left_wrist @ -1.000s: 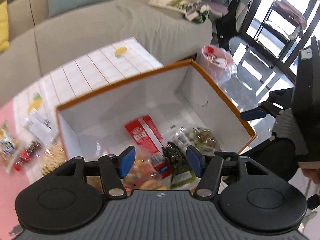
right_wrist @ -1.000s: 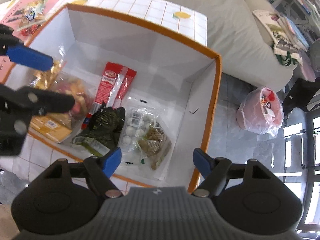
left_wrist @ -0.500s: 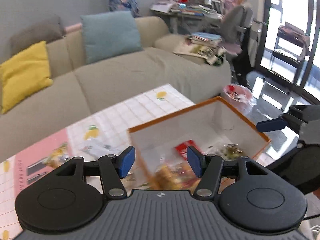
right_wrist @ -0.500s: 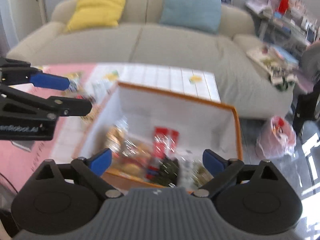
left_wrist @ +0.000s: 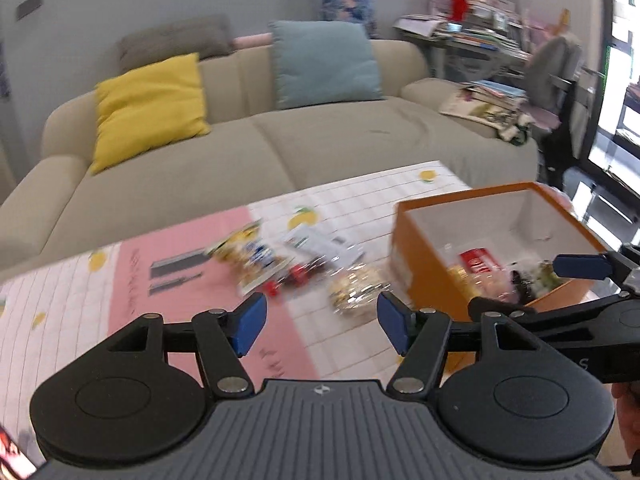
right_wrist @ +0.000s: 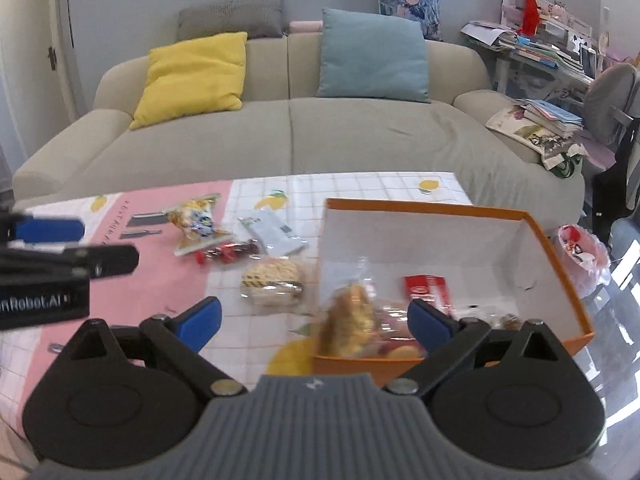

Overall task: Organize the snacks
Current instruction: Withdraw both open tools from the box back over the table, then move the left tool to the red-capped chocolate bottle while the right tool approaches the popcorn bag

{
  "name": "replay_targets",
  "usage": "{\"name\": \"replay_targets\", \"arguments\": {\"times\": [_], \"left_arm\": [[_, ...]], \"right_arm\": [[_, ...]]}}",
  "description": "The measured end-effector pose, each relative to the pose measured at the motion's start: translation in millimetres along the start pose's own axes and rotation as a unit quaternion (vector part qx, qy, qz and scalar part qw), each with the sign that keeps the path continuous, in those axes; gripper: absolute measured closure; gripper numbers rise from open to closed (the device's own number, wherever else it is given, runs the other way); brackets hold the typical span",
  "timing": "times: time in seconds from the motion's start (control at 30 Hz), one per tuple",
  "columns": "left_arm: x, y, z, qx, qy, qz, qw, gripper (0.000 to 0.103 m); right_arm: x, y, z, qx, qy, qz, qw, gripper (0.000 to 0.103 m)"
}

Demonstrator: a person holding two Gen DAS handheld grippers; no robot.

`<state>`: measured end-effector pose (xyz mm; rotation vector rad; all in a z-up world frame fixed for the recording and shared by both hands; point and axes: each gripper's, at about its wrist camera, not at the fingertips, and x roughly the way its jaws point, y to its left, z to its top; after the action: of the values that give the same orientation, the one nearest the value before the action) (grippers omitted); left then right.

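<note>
Both tools are empty. The left gripper (left_wrist: 318,322) has just been widening its jaws, with nothing between them. The right gripper (right_wrist: 314,320) stands spread wide. Landmark: the orange box (right_wrist: 558,264), holding several snacks already. Beside the box, on its sofa-facing left, lie loose packets on the tablecloth (right_wrist: 360,188): a pale noodle pack (right_wrist: 272,282) nearest the box, a white sachet (right_wrist: 274,234) beyond it, and a yellow-blue bag (right_wrist: 194,218) farthest. Best approach, probably: take the nearest pack, jaws straddling its narrow side. Motion blur smears labels; the box's near wall hides its lower contents.
</note>
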<state>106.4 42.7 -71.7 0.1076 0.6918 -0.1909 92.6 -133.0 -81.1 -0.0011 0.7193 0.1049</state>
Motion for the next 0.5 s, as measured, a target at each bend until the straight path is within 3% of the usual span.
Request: {"name": "replay_targets", "arguments": {"times": [0.2, 0.5], "left_arm": [[0.7, 37.7, -29.3, -0.044, 0.009, 0.016, 0.9989, 0.029], [15.4, 70.5, -54.9, -0.080, 0.013, 0.014, 0.9966, 0.029]], "right_arm": [[5.1, 36.9, -17.6, -0.018, -0.022, 0.015, 1.000, 0.006], [22.1, 68.7, -36.2, -0.059, -0.020, 0.041, 0.997, 0.008]]}}
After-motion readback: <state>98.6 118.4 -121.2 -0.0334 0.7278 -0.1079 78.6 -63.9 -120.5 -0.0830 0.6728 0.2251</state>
